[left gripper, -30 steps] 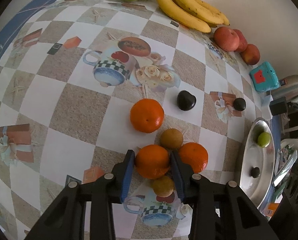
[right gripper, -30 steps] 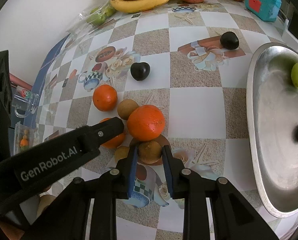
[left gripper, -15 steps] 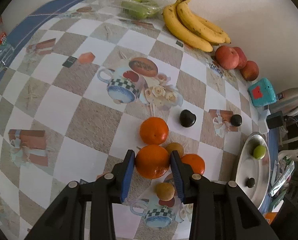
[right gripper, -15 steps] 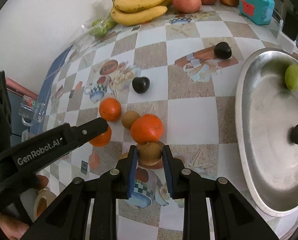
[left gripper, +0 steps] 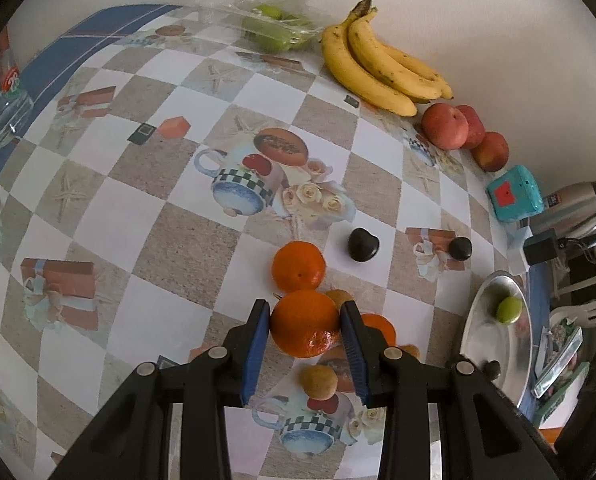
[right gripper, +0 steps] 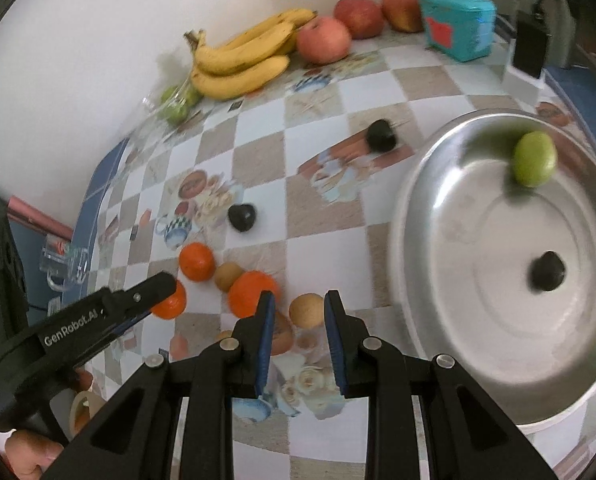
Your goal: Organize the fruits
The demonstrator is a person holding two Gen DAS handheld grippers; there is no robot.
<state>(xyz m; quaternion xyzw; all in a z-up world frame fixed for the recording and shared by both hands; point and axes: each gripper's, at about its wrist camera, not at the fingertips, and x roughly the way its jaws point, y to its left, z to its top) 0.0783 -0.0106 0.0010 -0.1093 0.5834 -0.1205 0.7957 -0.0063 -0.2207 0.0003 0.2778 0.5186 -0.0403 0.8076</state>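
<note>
My left gripper (left gripper: pixel 303 330) is shut on an orange (left gripper: pixel 305 323) and holds it above the table; it also shows in the right wrist view (right gripper: pixel 166 286). My right gripper (right gripper: pixel 299 312) is shut on a brown kiwi (right gripper: pixel 306 310), lifted beside the steel tray (right gripper: pixel 429 340). On the table lie two more oranges (left gripper: pixel 298 266) (right gripper: pixel 253 294), kiwis (left gripper: pixel 318 381) (right gripper: pixel 228 276) and two dark fruits (left gripper: pixel 362 244) (left gripper: pixel 459 248). The tray holds a green fruit (right gripper: pixel 534 159) and a dark fruit (right gripper: pixel 546 271).
Bananas (left gripper: pixel 373 68), red apples (left gripper: pixel 445 126) and a teal box (left gripper: pixel 515 194) line the back wall. A clear box of green fruit (left gripper: pixel 274 30) sits at the far back. A glass (left gripper: pixel 6 108) stands at the left edge.
Both grippers have risen with their fruit. The right gripper has swung right toward the steel tray with the kiwi. The left gripper has lifted the orange higher.
</note>
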